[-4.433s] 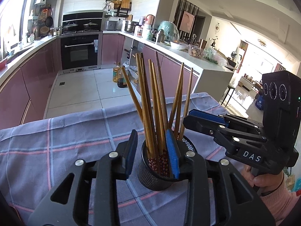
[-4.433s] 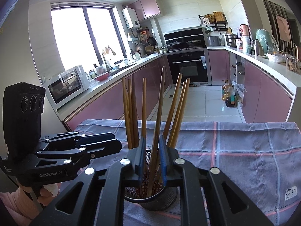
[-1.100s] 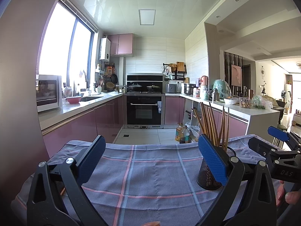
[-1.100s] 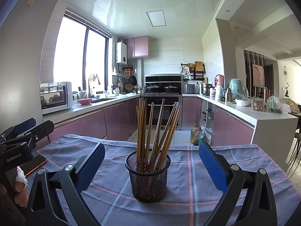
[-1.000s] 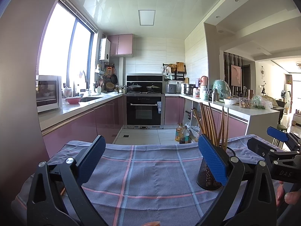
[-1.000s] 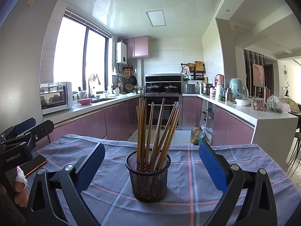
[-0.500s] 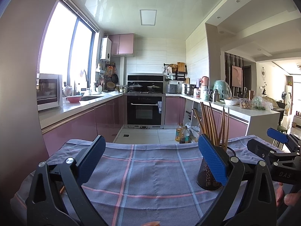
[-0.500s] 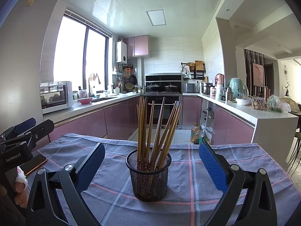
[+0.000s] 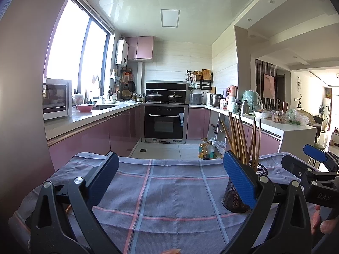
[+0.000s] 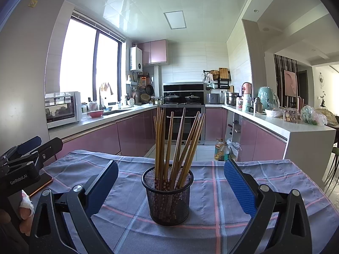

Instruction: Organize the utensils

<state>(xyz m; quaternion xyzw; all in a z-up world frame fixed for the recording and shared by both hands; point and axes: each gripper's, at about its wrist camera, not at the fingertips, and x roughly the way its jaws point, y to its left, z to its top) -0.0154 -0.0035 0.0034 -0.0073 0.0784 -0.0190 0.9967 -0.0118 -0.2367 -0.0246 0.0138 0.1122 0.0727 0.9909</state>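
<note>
Right wrist view puts us nearest to our own right gripper point(image 10: 170, 187), its blue-padded jaws spread wide and holding nothing, with the mesh holder point(image 10: 168, 196) standing upright on the cloth just beyond and between them. The chopsticks point(image 10: 177, 141) stand bundled inside it, fanning out at the top, none lying loose on the cloth that we can see. From the left wrist view our left gripper point(image 9: 169, 180) is likewise wide open and empty, and the holder point(image 9: 239, 192) sits off to its right, partly hidden behind the right-hand pad. We judge the gathering step to be finished, or very nearly so: every chopstick in sight is in the holder and both tools are clear of it. Any next move would call only for a check of the cloth for strays, or a gentle nudge to square the holder, closing the pads on its wall rather than on the sticks so the bundle does not tip. A dark flat object point(image 10: 41, 183) lies at the left edge of the cloth, near the left hand point(image 10: 25, 213). The plaid tablecloth point(image 10: 243, 222) is flat, grey-blue with pink lines. Beyond it runs a kitchen with pink cabinets point(image 10: 131, 134), a black oven point(image 10: 183, 116) at the far wall, a microwave point(image 10: 61, 109) by the bright window, and a cluttered white counter point(image 10: 296, 126) on the right.
</note>
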